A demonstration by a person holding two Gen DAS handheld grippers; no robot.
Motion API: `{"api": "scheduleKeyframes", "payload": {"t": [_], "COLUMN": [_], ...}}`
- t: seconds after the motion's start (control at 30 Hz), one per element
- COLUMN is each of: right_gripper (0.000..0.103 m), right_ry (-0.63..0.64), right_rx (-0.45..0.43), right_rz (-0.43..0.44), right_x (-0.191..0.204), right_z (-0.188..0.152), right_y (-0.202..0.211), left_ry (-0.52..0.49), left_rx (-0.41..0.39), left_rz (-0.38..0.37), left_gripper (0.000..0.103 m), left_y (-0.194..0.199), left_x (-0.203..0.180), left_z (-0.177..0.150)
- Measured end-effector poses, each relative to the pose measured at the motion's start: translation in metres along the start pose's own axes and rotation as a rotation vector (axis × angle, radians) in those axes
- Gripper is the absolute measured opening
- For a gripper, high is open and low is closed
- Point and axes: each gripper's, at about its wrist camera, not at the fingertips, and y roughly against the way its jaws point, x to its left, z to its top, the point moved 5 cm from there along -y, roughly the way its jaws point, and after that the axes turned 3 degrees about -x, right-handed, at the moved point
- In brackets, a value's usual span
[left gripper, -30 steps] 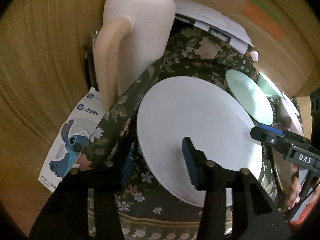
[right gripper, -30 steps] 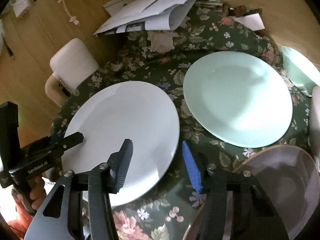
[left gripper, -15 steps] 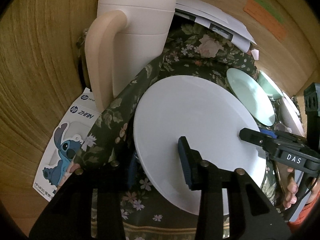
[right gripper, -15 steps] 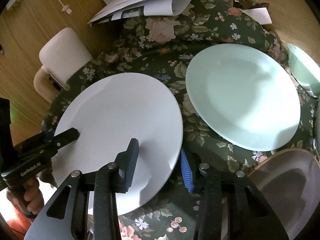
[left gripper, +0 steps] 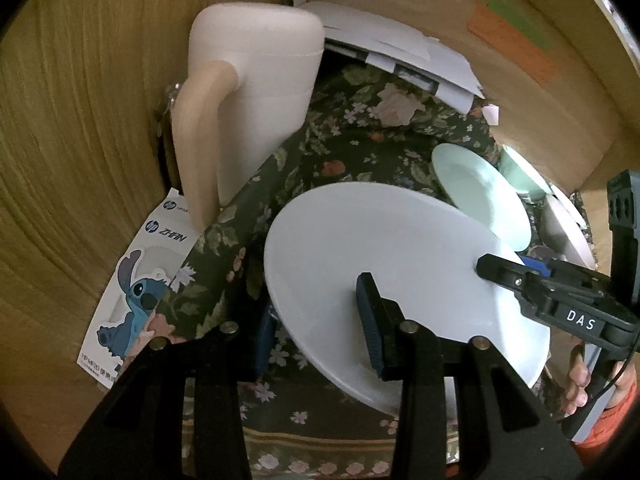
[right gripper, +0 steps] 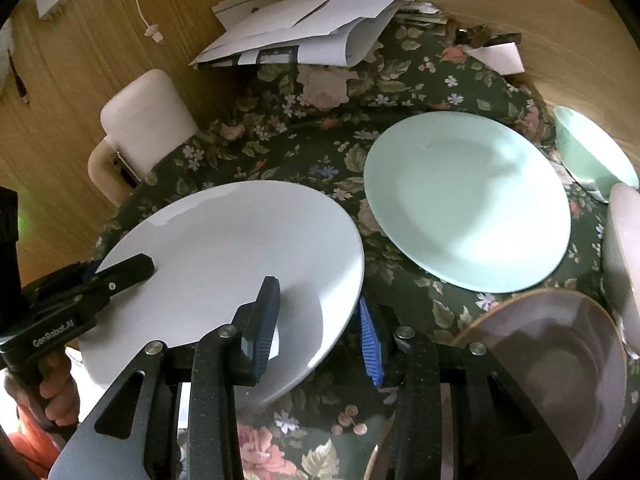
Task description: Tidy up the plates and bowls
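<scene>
A large white plate [left gripper: 384, 256] [right gripper: 232, 264] hangs tilted just above the dark floral cloth [right gripper: 312, 140], held from both sides. My left gripper [left gripper: 316, 328] is shut on its near rim in the left wrist view, one finger over the plate and one under it. On the opposite rim my right gripper [right gripper: 318, 332] is shut the same way. Each gripper also shows in the other's view, the right gripper [left gripper: 504, 272] and the left gripper [right gripper: 120, 268] both on the plate's edge. A mint green plate [right gripper: 468, 200] lies flat to the right of the white one.
A mint bowl [right gripper: 592, 152], a pale bowl [right gripper: 624, 248] and a brownish dish [right gripper: 552, 360] crowd the right side. A white jug [left gripper: 256, 80] with a beige handle stands at the cloth's left edge. Loose papers [right gripper: 312, 28] lie at the back, a cartoon card [left gripper: 136, 292] on the wood.
The right gripper's jaws have narrowed onto the white plate's rim. The plate has come up off the cloth and tilted, carried between both grippers.
</scene>
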Motion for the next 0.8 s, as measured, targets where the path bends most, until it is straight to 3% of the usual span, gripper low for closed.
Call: {"api": "scheduleKeyframes", "payload": {"t": [0.8], "right_gripper": [0.034], "right_ry": [-0.073], "right_rx": [-0.157], "right_rz": [-0.08], "right_x": [-0.039], "right_z": [-0.015], "right_y": [0.082], "left_ry": [-0.141], "left_rx": [-0.086], "left_rz": [-0.083], "left_gripper": [0.038], "left_y": [0.036], "left_x": [-0.081], "left_z": [0.007]}}
